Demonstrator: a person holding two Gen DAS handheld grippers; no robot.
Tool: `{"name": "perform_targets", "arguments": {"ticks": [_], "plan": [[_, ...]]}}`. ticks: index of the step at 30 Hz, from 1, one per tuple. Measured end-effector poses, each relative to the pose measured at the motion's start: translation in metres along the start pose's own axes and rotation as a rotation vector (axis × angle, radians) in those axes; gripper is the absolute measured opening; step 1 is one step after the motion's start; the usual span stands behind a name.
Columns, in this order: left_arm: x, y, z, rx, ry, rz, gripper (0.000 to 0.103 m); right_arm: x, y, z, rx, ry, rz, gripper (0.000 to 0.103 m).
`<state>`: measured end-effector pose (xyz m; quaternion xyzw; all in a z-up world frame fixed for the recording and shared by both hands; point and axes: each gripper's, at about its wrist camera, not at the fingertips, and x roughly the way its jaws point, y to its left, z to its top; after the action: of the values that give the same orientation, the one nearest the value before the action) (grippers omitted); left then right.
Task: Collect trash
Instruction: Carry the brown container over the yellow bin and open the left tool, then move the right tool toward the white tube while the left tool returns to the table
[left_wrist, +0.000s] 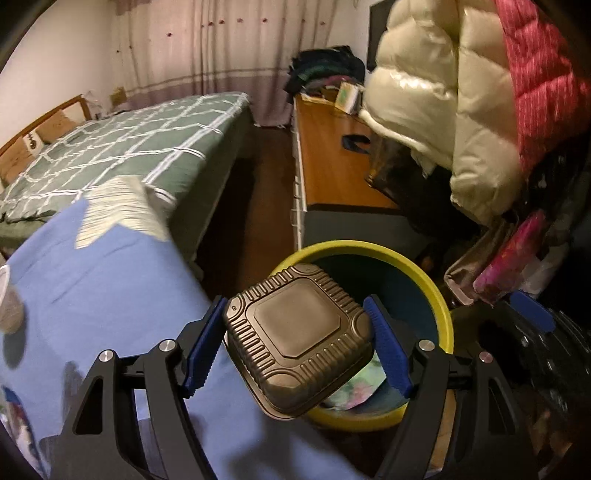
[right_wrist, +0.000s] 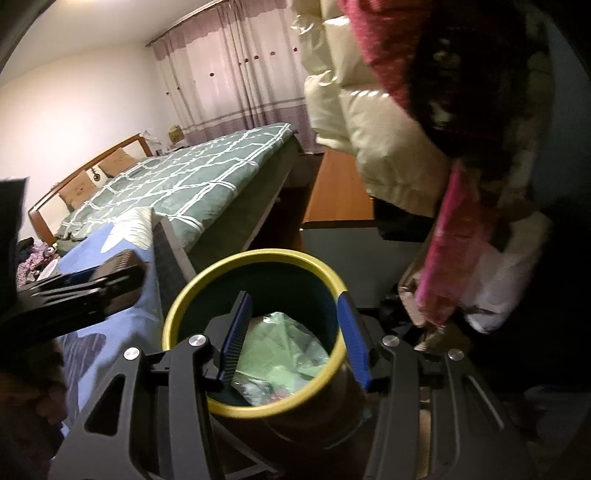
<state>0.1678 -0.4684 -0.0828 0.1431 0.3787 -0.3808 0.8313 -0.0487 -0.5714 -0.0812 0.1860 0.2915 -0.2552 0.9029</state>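
A black ribbed plastic food container (left_wrist: 299, 343) is clamped between the blue pads of my left gripper (left_wrist: 293, 304), tilted over the near rim of a yellow-rimmed bin (left_wrist: 441, 295). In the right wrist view my right gripper (right_wrist: 294, 297) hangs open just above the same bin (right_wrist: 258, 254), with nothing between its fingers. Crumpled green plastic trash (right_wrist: 284, 343) lies inside the bin. The left gripper with the container (right_wrist: 118, 266) shows blurred at the left of that view.
A blue-covered surface (left_wrist: 110, 295) lies left of the bin. A bed with a green checked cover (left_wrist: 129, 147) is behind it. A wooden desk (left_wrist: 332, 166) and hanging puffy coats (left_wrist: 424, 92) crowd the right side. Dark floor runs between bed and desk.
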Motion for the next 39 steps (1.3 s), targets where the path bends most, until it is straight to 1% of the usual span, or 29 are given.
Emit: {"name": "perform_targets", "arguments": {"ticks": [3,5,6,10,12,15,17,20,22,23,25,28,31,32,35,38,39], "plan": [[0.016,-0.014,0.005,0.016,0.019,-0.002,0.076,-0.001,-0.003,-0.003,0.002,0.008,-0.013,0.053],[0.021,-0.021,0.007,0.014,0.013,0.014,0.089,0.0,-0.005,-0.004,0.008,0.014,-0.01,0.053],[0.02,-0.02,0.007,0.011,0.008,0.015,0.089,0.0,-0.004,-0.004,0.007,0.014,-0.009,0.053],[-0.003,-0.005,0.004,-0.015,-0.025,0.014,0.089,-0.001,0.004,-0.002,-0.009,0.011,0.002,0.054],[-0.023,0.014,0.001,-0.035,-0.056,0.021,0.089,0.001,0.01,-0.002,-0.018,0.013,0.011,0.055],[-0.061,0.047,-0.011,-0.074,-0.118,0.062,0.09,0.004,0.025,-0.004,-0.041,0.027,0.035,0.055],[-0.091,0.073,-0.024,-0.106,-0.171,0.11,0.092,0.006,0.037,-0.004,-0.057,0.035,0.056,0.055],[-0.129,0.113,-0.044,-0.15,-0.226,0.192,0.092,0.007,0.06,-0.003,-0.095,0.037,0.086,0.055],[-0.159,0.145,-0.064,-0.194,-0.263,0.27,0.093,0.009,0.079,-0.003,-0.121,0.041,0.111,0.055],[-0.169,0.157,-0.072,-0.207,-0.273,0.299,0.093,0.01,0.086,-0.003,-0.131,0.044,0.121,0.055],[-0.196,0.188,-0.093,-0.249,-0.3,0.386,0.093,0.011,0.102,-0.004,-0.154,0.047,0.14,0.055],[-0.226,0.229,-0.12,-0.312,-0.32,0.483,0.094,0.011,0.135,-0.007,-0.198,0.054,0.172,0.055],[-0.247,0.266,-0.144,-0.369,-0.327,0.559,0.094,0.011,0.166,-0.013,-0.24,0.065,0.199,0.055],[-0.256,0.284,-0.154,-0.404,-0.327,0.587,0.094,0.012,0.175,-0.015,-0.251,0.069,0.207,0.055],[-0.273,0.322,-0.181,-0.474,-0.334,0.649,0.094,0.012,0.209,-0.025,-0.3,0.084,0.244,0.055],[-0.281,0.353,-0.204,-0.521,-0.336,0.724,0.094,0.012,0.242,-0.037,-0.344,0.105,0.286,0.055],[-0.279,0.358,-0.209,-0.533,-0.336,0.738,0.094,0.012,0.254,-0.041,-0.358,0.111,0.301,0.055]]}}
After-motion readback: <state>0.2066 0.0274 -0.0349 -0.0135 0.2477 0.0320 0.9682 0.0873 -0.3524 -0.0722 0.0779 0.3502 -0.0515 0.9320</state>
